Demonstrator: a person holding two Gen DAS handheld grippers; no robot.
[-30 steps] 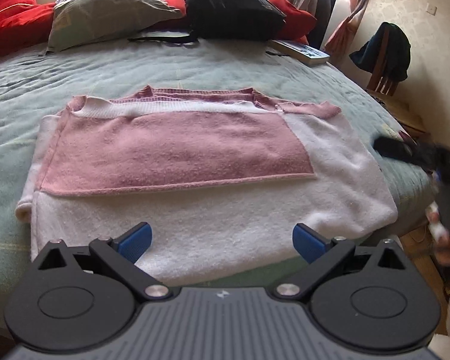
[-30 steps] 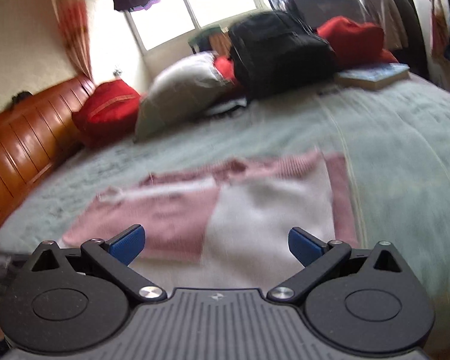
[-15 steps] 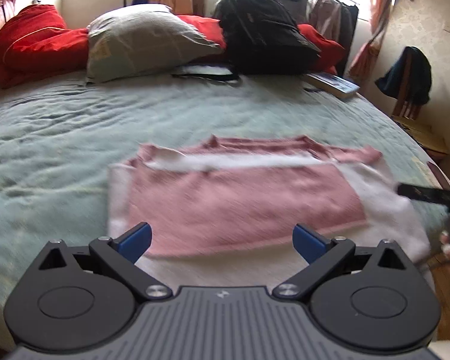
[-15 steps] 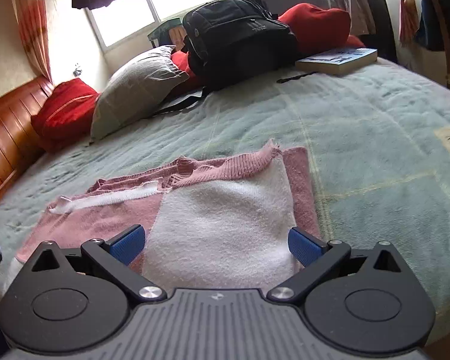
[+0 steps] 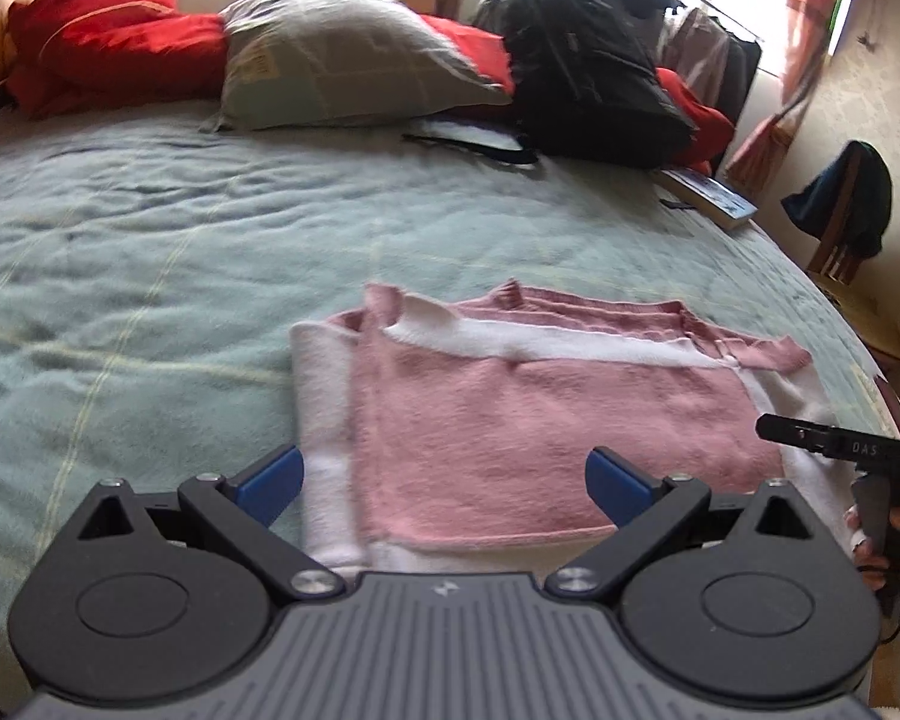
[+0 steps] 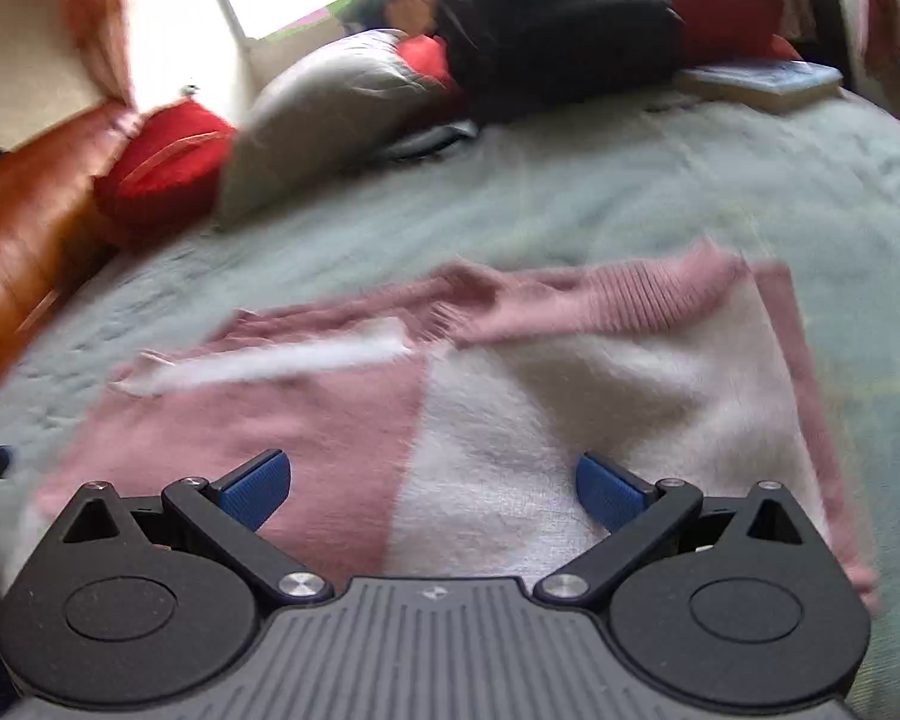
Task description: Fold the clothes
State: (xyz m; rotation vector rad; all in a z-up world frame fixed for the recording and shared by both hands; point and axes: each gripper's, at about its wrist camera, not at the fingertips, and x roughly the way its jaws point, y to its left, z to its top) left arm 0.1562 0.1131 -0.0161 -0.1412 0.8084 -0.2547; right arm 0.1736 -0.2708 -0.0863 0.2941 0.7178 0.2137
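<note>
The left hand-held gripper (image 5: 444, 483) is hovering with its blue pads spread wide and nothing between them, just short of the near edge of the bed (image 5: 150, 276). The right hand-held gripper (image 6: 429, 489) is likewise standing apart and empty.

The sweater (image 5: 546, 414) is lying flat straight ahead of both, close to the bed's near edge and toward its right-hand corner, with its long axis running side to side across the two views. The left hand-held gripper is facing its left part and the right one its right part, each about equally near.

The sweater is looking partly folded: a pink panel is lying over fluffy white knit, a white band is crossing near the ribbed far hem, and a white strip is showing along the left side.
</note>
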